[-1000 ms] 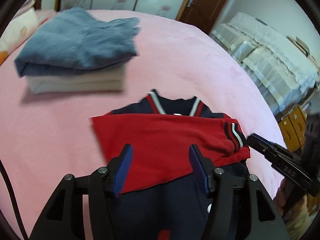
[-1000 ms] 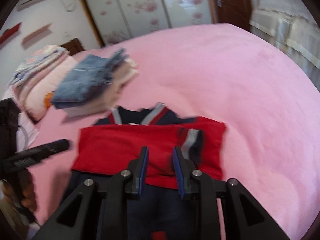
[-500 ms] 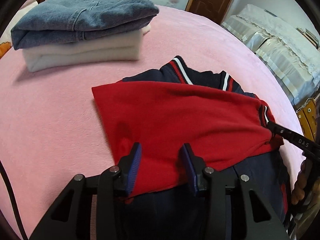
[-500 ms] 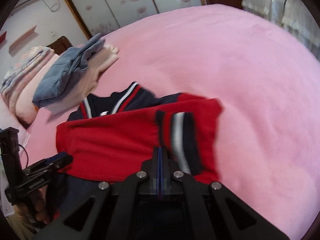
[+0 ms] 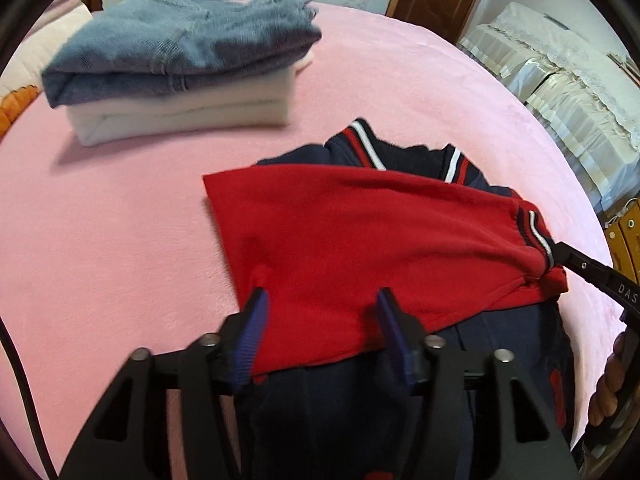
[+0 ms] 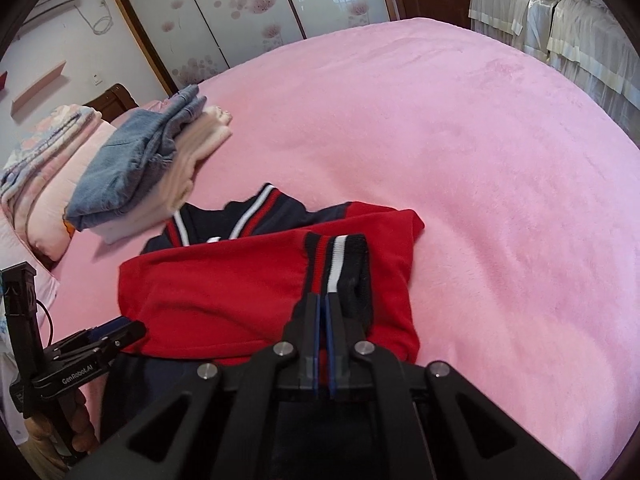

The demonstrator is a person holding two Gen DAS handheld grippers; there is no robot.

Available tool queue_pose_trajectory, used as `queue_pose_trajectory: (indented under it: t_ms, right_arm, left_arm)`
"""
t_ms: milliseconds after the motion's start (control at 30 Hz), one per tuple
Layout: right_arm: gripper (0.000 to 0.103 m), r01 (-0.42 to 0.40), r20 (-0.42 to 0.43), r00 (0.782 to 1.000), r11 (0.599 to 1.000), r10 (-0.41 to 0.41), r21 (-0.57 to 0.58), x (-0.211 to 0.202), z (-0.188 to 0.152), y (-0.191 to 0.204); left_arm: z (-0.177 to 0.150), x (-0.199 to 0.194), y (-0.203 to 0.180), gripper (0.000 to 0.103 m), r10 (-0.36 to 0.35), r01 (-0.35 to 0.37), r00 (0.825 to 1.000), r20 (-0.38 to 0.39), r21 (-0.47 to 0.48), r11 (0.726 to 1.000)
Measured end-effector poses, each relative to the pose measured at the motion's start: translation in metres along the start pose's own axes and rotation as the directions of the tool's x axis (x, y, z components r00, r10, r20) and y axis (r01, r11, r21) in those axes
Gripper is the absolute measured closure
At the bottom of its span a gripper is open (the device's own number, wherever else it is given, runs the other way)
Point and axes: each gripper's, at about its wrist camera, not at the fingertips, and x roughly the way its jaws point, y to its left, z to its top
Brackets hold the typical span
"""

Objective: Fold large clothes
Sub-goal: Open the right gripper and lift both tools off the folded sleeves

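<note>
red sleeve comes across the jacket, left jaws let go

one second ago the red sleeve (image 5: 360, 248) lies further from both cameras and both pairs of jaws stand apart above it. now the right hand-held gripper (image 6: 322, 300) is closed, its blue pads nearly meeting at the striped cuff (image 6: 336, 260); it seems to pinch the cuff edge, but the cloth between the pads is too thin to see for sure. the left hand-held gripper (image 5: 320, 300) narrowed half a second ago and its jaws are opening now. the lower red edge lies between the two fingers, and the pads do not press on it.

i judge that the sleeve fold is almost laid: the left side is released, the right side is near to release, and the fold of the body comes next.

the jacket (image 6: 256, 212) is dark navy with red sleeves and a collar striped in red and white. it lies flat on the pink bed (image 6: 480, 140), near the lower edge of both views. the sleeve crosses the chest from 9 o'clock to 3 o'clock in the left view, with the cuff at 3 o'clock and the collar at 12 o'clock. the red cloth has soft wrinkles and one small raised pucker by the left finger. a pile of folded jeans (image 5: 180, 52) on pale cloth lies at 11 o'clock, well apart.
</note>
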Motion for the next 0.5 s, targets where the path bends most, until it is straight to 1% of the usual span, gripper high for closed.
queue_pose_trajectory:
  t_ms: [67, 100, 133, 200, 267, 333, 500]
  right_arm:
    - [0.100, -0.006, 0.003, 1.000, 1.000, 0.006, 0.002, -0.009, -0.001, 0.004]
    - [0.100, -0.008, 0.007, 1.000, 1.000, 0.008, -0.001, -0.013, -0.002, 0.005]
    - [0.100, -0.004, 0.015, 1.000, 1.000, 0.004, -0.007, -0.019, -0.004, 0.008]
    - [0.095, 0.006, 0.027, 1.000, 1.000, -0.005, -0.023, -0.031, -0.007, 0.014]
    - [0.085, 0.012, 0.037, 0.999, 0.999, -0.011, -0.033, -0.040, -0.009, 0.018]
    - [0.078, 0.014, 0.051, 0.999, 0.999, -0.012, -0.042, -0.053, -0.013, 0.022]
    - [0.077, 0.013, 0.094, 0.996, 0.998, -0.008, -0.055, -0.093, -0.022, 0.033]
  left_arm:
    - [-0.001, -0.011, -0.004, 0.031, 0.020, -0.020, 1.000, 0.017, 0.004, 1.000]
    - [-0.001, -0.017, -0.005, 0.030, 0.022, -0.022, 0.999, 0.024, 0.006, 1.000]
    - [-0.001, -0.024, -0.007, 0.030, 0.022, -0.022, 0.999, 0.028, 0.008, 1.000]
    - [-0.001, -0.035, -0.013, 0.029, 0.026, -0.026, 1.000, 0.012, 0.010, 1.000]
    - [-0.002, -0.045, -0.017, 0.029, 0.025, -0.025, 1.000, -0.004, 0.013, 1.000]
    - [-0.006, -0.061, -0.019, 0.029, 0.024, -0.024, 1.000, -0.002, 0.012, 1.000]
    - [-0.011, -0.097, -0.028, 0.029, 0.024, -0.024, 0.999, 0.038, 0.003, 1.000]
